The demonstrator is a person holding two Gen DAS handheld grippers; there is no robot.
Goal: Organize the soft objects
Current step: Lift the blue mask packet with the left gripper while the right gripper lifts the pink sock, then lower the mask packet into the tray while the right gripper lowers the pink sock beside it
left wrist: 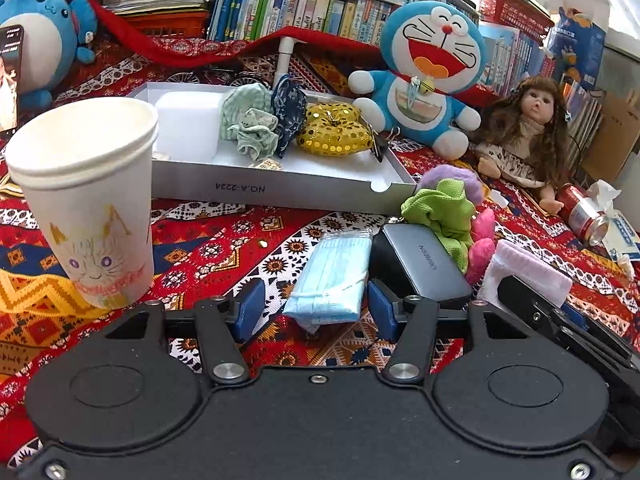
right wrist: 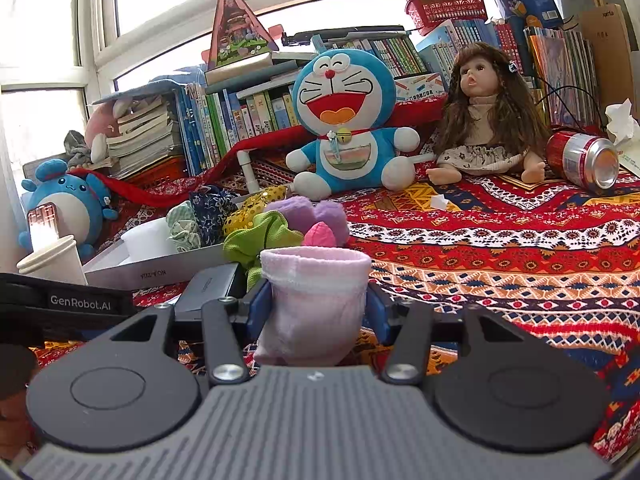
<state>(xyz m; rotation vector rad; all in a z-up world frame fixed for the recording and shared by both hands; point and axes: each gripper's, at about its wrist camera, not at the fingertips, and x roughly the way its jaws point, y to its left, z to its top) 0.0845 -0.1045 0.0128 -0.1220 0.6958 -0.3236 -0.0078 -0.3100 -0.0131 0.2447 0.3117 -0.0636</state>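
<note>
My left gripper (left wrist: 316, 314) is open, its blue pads either side of the near end of a light-blue mask packet (left wrist: 332, 272) that lies on the patterned cloth; the pads do not press it. My right gripper (right wrist: 318, 312) is shut on a pale pink sock (right wrist: 316, 292), held upright with its cuff opening on top; the sock also shows in the left wrist view (left wrist: 532, 268). Behind stands a shallow white box (left wrist: 280, 194) holding a green scrunchie (left wrist: 252, 132), a navy floral scrunchie (left wrist: 288, 112) and a gold sequin cushion (left wrist: 334, 132).
A paper cup (left wrist: 88, 184) stands at the left. A grey charger (left wrist: 420, 260), a lime scrunchie (left wrist: 440, 208) and purple and pink plush pieces lie right of the packet. A Doraemon plush (left wrist: 432, 72), a doll (left wrist: 520, 128), a tipped can (right wrist: 584, 160) and books line the back.
</note>
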